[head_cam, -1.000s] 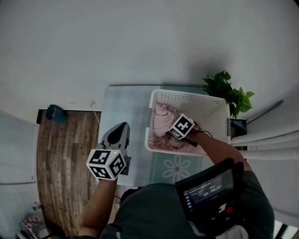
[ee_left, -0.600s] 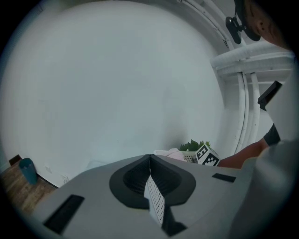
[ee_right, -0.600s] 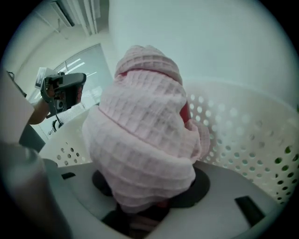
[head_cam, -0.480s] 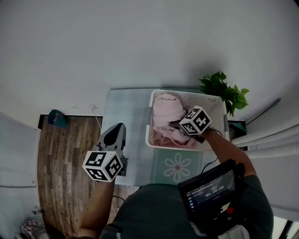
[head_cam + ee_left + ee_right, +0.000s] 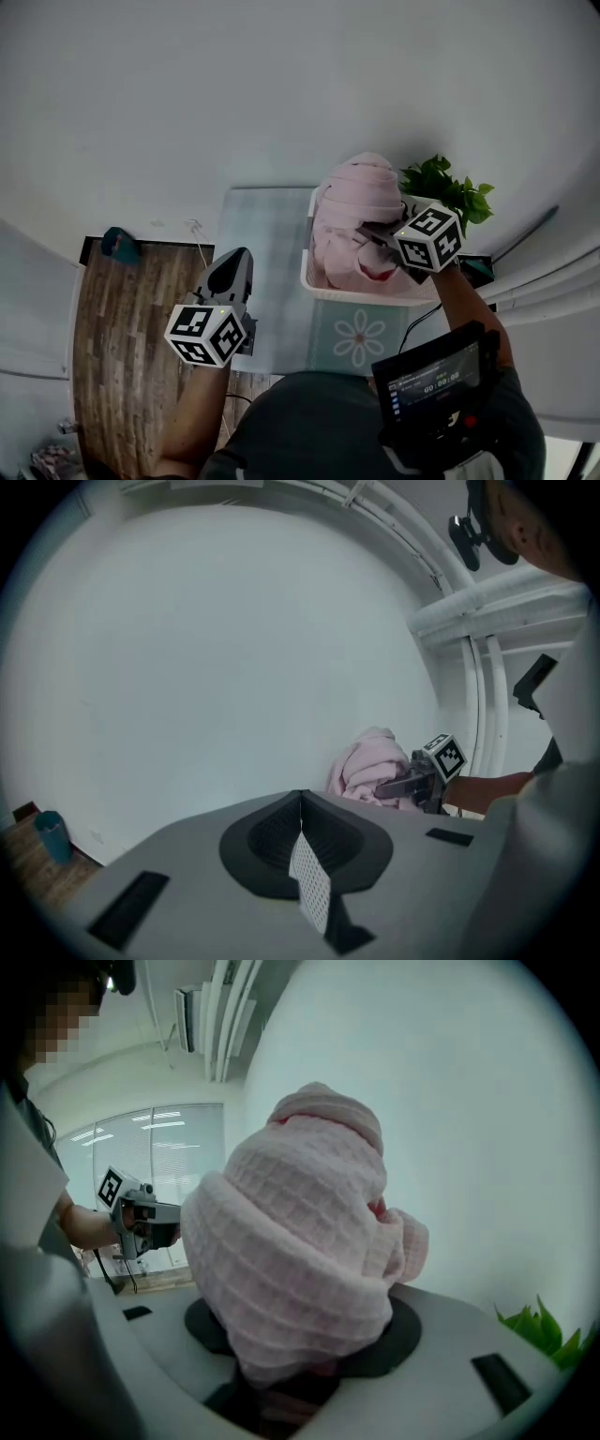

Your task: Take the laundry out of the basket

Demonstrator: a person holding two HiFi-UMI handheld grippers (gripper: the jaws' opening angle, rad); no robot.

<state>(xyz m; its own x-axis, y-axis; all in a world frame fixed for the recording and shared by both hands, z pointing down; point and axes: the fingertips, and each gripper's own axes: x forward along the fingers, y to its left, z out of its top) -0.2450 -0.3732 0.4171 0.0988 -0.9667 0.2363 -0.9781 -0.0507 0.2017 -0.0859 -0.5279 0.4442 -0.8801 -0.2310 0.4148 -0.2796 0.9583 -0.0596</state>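
Right gripper [image 5: 373, 230] clamps a bunched pink waffle-weave cloth [image 5: 361, 197] above the basket [image 5: 347, 295] at 2 o'clock; left gripper [image 5: 236, 258], at 8 o'clock, is clenched empty.

grippers: two, left gripper [image 5: 239, 255] and right gripper [image 5: 375, 231]
basket [image 5: 328, 291]: one
laundry bundle [image 5: 361, 202]: one
plant [image 5: 445, 187]: one

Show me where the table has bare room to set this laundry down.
Bare: the table strip between the left gripper and the basket. The flower mat in front of the basket is also free. Crowded: the basket, under the pink laundry that the right gripper holds.
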